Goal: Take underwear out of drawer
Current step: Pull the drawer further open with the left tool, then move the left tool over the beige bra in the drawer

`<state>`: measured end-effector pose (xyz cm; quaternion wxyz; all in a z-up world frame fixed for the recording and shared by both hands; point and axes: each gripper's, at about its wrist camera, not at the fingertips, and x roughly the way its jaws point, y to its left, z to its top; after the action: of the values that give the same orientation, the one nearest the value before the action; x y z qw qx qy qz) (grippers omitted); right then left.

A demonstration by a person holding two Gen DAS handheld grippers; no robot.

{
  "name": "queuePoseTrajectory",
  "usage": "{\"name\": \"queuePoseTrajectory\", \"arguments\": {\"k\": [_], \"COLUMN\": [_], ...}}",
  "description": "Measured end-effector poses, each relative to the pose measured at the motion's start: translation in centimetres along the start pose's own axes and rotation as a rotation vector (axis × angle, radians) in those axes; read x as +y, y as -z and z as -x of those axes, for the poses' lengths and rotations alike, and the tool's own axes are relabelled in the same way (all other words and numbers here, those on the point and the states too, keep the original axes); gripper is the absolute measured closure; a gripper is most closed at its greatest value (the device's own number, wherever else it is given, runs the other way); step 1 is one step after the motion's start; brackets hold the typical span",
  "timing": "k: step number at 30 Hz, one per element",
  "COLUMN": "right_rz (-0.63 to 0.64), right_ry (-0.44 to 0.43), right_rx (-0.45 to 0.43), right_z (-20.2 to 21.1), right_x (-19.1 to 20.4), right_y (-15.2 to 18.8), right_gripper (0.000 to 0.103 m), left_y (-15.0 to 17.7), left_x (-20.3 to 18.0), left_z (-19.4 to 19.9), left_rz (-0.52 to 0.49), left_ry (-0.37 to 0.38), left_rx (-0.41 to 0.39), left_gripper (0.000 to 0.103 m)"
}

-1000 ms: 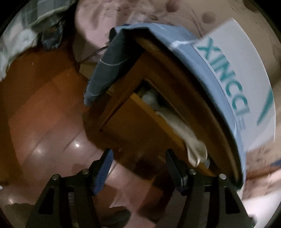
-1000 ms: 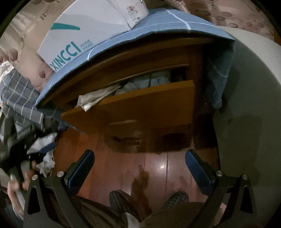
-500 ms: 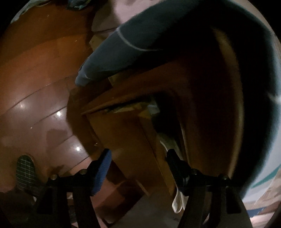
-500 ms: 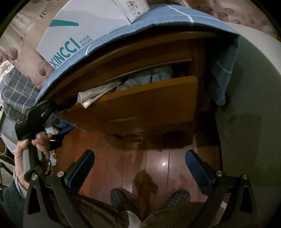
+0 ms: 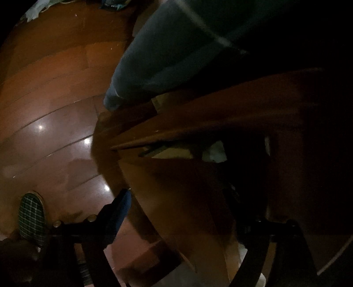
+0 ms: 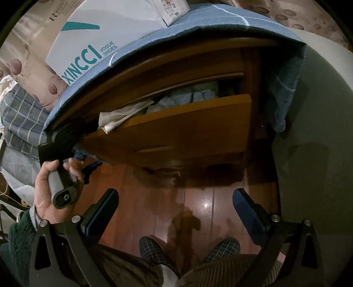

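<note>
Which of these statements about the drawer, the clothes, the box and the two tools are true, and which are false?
1. The drawer is open. True.
2. A pale cloth hangs over its front edge. True.
3. The right tool grips this cloth. False: it is open and empty, above the floor.
4. The shoe box lies on the floor. False: it sits on the blue cover atop the cabinet.
5. The left tool is at the drawer's left end. True.

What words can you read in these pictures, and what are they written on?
"XINCCI" in big teal letters, on the side of the white shoe box on top of the cabinet.
"VOGUE SHOES" in small letters beside it, same box.
White sticker on the box end: print too small to read.
"R" and small print on the tan box behind: too blurred.
Left wrist view: no text.
</note>
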<state>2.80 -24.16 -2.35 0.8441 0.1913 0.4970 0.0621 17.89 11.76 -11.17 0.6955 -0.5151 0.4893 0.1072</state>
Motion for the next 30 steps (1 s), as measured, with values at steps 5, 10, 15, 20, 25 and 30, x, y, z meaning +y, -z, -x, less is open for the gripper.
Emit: {"name": "queuePoseTrajectory", "arguments": {"k": [5,10,15,20,25,30], "right_rz": [0.003,0.006,0.013,0.013,-0.002,0.01], "right_ry": [0.01,0.019,0.026,0.038,0.033,0.048], "right_rx": [0.003,-0.003,-0.009,-0.025,-0.043,-0.054], "right_z": [-0.1,0.1,0.3,0.7,1.2,1.6], "right_x": [0.1,0.2,0.3,-0.1,-0.6,-0.8], "right_y": [-0.1,-0.1,-0.2,-0.2,-0.3,-0.4], "right_gripper": [0.001,0.001,0.001,0.001,0.001,0.001], "left_y": [-0.4,-0.1,0.8,1.2,1.6,2.4], "left_x": [0.8,0.4,1.7,1.4,1.6,1.8], "left_z": [-0.7,0.3,1.5,2.6,3.2,2.5], "left_rz": [-0.03,-0.195,-0.293,-0.397,-0.45,-0.552], "left_ry": [0.009,-0.085,-0.148,-0.23,-0.268,-0.344], "left_rx": [0.066,0.066,0.095,0.113,0.129,0.129], "left_gripper": [0.008,0.007,0.005,0.005,0.004,0.004]}}
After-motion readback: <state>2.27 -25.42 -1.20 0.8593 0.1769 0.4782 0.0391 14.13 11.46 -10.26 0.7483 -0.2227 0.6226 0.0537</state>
